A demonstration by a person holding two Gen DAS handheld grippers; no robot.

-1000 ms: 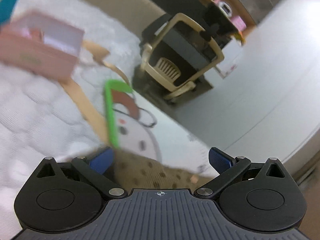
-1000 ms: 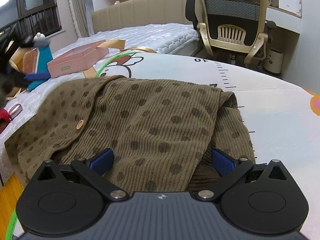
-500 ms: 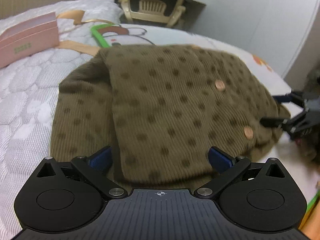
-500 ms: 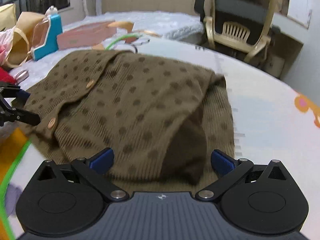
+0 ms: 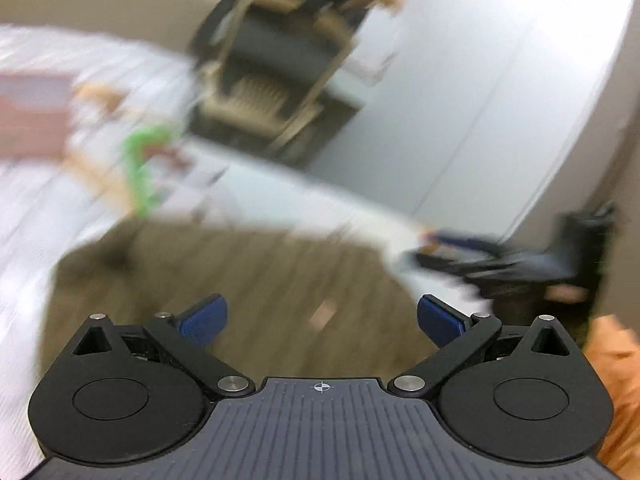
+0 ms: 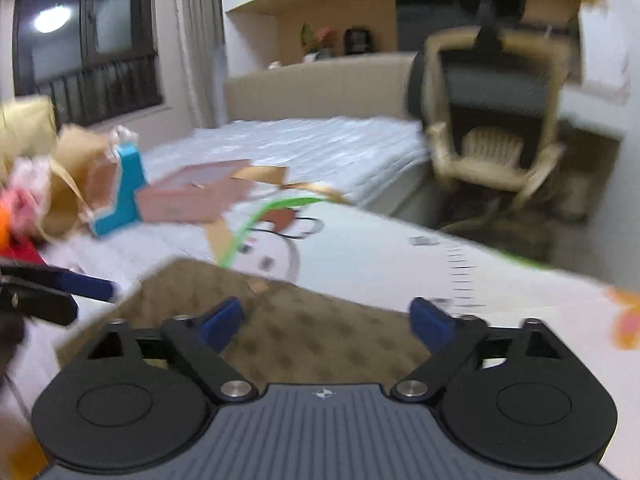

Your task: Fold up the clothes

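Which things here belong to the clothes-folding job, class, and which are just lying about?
Belongs to the job:
brown dotted cardigan
left hand-held gripper, open
right hand-held gripper, open

Lying about:
pink box
blue toy
office chair

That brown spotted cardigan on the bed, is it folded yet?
Partly, it seems. The cardigan lies in a compact brown shape on the mat, though blur hides the folds. Nothing is in hand: the left gripper and right gripper are both open above it. Any last tidying is left.
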